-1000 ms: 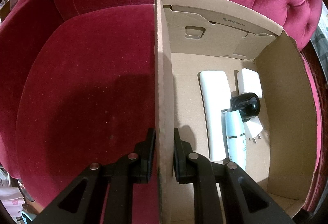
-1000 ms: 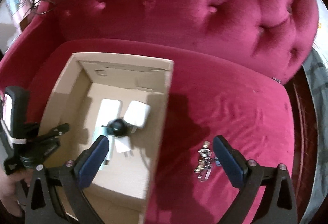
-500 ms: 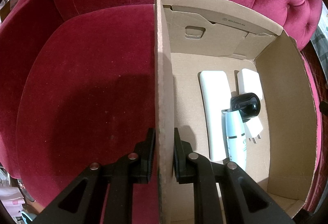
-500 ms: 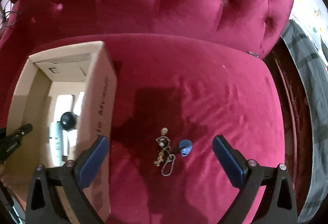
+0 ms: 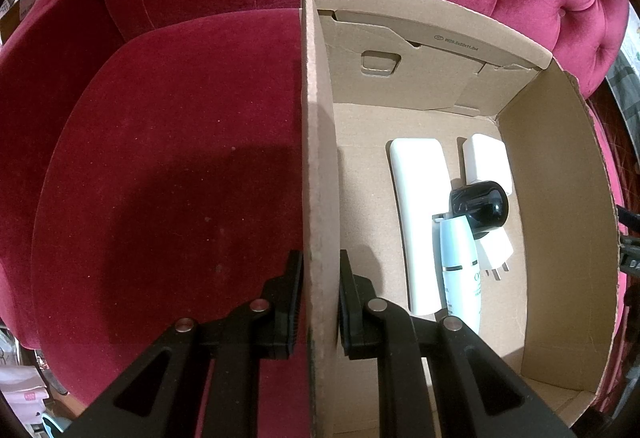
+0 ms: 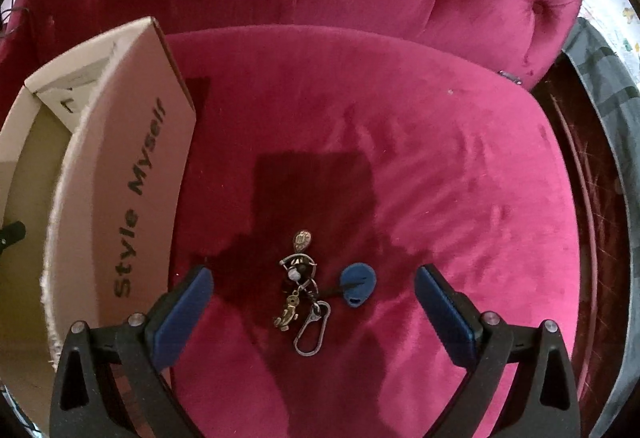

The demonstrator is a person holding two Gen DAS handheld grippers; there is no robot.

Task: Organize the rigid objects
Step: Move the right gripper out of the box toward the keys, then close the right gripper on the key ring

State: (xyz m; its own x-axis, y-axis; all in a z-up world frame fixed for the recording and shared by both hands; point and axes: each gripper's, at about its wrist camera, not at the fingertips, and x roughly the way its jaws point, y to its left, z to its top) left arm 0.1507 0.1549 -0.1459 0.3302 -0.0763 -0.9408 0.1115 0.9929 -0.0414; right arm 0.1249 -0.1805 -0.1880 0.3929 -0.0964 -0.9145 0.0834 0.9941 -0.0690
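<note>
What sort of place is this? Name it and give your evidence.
Probably a home living room: a tufted red velvet sofa serves as the work surface, with a cardboard box of small household items on it and a keychain lying on the cushion.

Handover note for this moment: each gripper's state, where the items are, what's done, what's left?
Left gripper: shut on the cardboard box wall, steadying it.
Right gripper: open, empty, above the keychain on the sofa seat.
Done: white remote, white charger, black cap, white tube lie in the box.
Left: grasp the keychain with its blue fob and box it.
</note>
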